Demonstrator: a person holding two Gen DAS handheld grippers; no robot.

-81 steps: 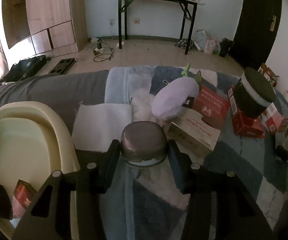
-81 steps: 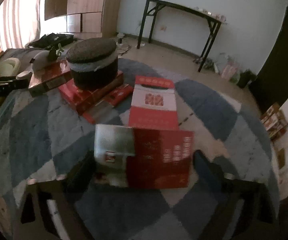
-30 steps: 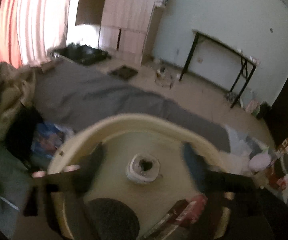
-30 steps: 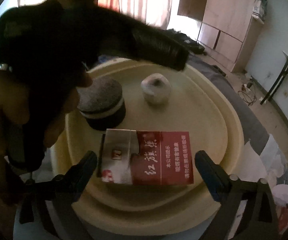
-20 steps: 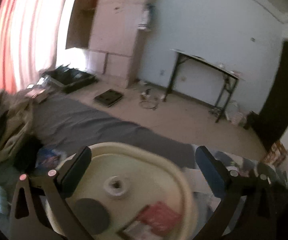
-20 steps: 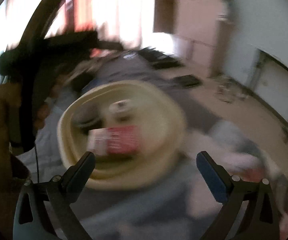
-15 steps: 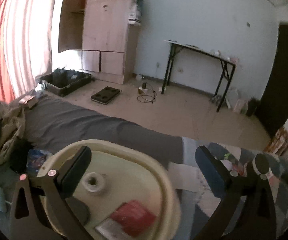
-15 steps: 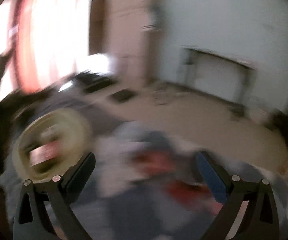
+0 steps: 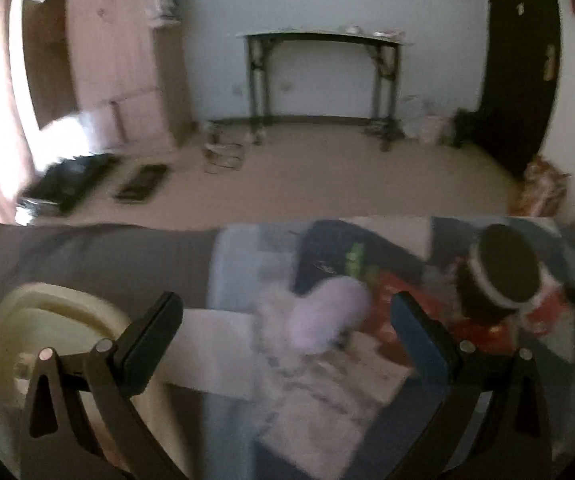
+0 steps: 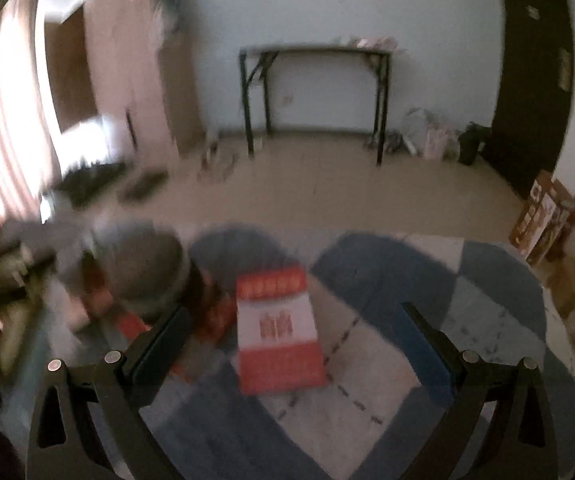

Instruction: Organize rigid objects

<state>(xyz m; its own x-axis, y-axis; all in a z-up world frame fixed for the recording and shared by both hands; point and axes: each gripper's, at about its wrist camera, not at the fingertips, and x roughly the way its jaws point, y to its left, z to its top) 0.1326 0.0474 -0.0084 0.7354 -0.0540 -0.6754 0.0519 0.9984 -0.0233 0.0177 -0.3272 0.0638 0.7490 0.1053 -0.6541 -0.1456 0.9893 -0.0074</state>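
- At the far left of my left-hand view sits the cream basin (image 9: 3, 320), low on the grey bedcover (image 9: 99, 252). I judge it to be the collecting place, set at the edge so rigid things can be dropped in clear of the pile.
- My left gripper (image 9: 283, 332) has its jaws spread wide with nothing between them, hanging above the bed and aimed at the clutter ahead.
- Just past those jaws lies the lilac plush toy (image 9: 327, 312), soft and rounded, so I judge it is not something to move; it rests against red boxes (image 9: 387, 300) that are too blurred to read.
- Further right stands the dark round tin (image 9: 503, 268), pale band under its lid, perched on the red boxes. It looks stiff and wide, a likely next pick.
- In my right-hand view, my right gripper (image 10: 293, 344) also shows jaws wide apart and empty.
- The red-and-white carton (image 10: 277, 332) lies flat on the checked blue blanket (image 10: 427, 280), directly ahead between the jaws but not touched; its flat, crisp-edged shape looks easy to pinch across its width.
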